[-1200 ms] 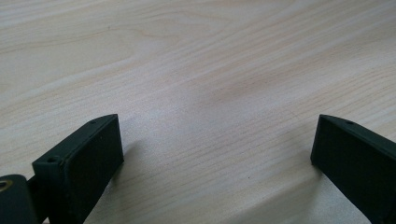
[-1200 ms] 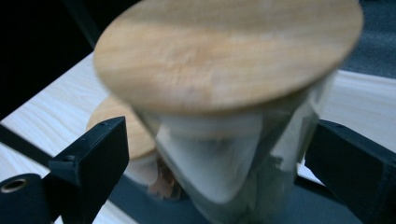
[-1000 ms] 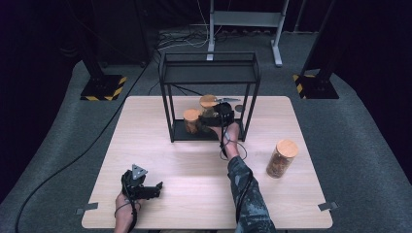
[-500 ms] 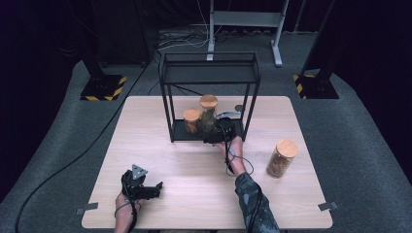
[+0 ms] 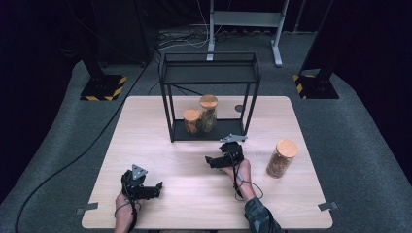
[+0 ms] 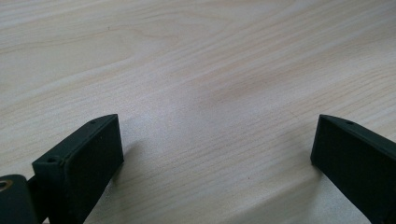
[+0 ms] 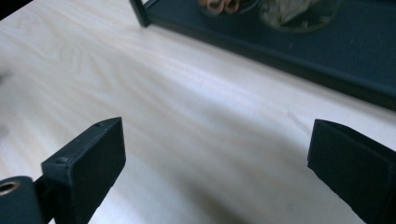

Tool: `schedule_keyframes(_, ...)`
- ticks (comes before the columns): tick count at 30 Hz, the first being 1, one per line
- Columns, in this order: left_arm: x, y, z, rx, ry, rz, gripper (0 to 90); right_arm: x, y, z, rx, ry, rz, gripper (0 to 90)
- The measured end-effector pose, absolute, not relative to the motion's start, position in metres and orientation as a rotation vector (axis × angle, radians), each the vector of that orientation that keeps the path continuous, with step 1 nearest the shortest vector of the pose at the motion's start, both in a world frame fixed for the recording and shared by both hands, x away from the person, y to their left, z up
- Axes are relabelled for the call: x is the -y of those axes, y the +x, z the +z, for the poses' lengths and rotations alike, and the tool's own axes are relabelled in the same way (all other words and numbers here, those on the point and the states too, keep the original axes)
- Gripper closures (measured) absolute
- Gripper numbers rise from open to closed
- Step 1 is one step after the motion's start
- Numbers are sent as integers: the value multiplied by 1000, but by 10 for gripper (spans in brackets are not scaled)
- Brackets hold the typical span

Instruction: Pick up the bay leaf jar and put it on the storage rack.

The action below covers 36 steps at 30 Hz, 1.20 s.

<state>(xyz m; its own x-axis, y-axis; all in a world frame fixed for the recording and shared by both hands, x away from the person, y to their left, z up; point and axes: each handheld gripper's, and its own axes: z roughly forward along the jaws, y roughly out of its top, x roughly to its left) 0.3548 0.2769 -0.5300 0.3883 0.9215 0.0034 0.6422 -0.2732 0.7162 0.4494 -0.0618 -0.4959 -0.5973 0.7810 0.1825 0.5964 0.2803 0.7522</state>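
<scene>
Right hand (image 5: 237, 170) lying low over the desk (image 5: 160, 124) just in front of the black rack (image 5: 210, 82), forearm and patterned sleeve (image 5: 260, 218) coming in from the near edge, wrist angled left and slightly away. Right tool (image 5: 211, 160) pointing left across the wood, grey three-cornered plate on top showing toward the rack's front rail. Jaws standing wide, having just been opening a little further, gripping nothing; in the right gripper view, only bare wood lying between the two black pads (image 7: 88, 163), with the rack's bottom shelf (image 7: 299, 46) crossing the upper right corner.

Sitting on that bottom shelf: a short jar (image 5: 191, 121) and a taller jar (image 5: 208, 112), both cork-lidded, touching or nearly touching side by side; their glass bottoms peeking in along the top of the right gripper view. Well apart from the right tool now.

Third cork-lidded jar (image 5: 280, 158) standing upright on the desk to the right of the right hand, near it but not touching.

Left hand (image 5: 127, 206) resting at the near left of the desk, wrist at the edge. Left tool (image 5: 156, 186) pointing right, low over the wood, jaws spread wide and empty; left gripper view showing plain wood grain between its pads (image 6: 88, 158).

No labels or writing readable on jars, rack or tools.
</scene>
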Motion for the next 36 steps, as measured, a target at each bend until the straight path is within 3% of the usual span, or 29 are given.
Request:
schedule_keyframes(19, -277, 355, -530, -1343, 2014, 561, 17, 109, 356, -511, -2183, 1259, 1215, 0)
schedule_keyframes(36, -277, 355, -530, -1344, 2013, 562, 17, 131, 338, -525, -2197, 1256, 1196, 0)
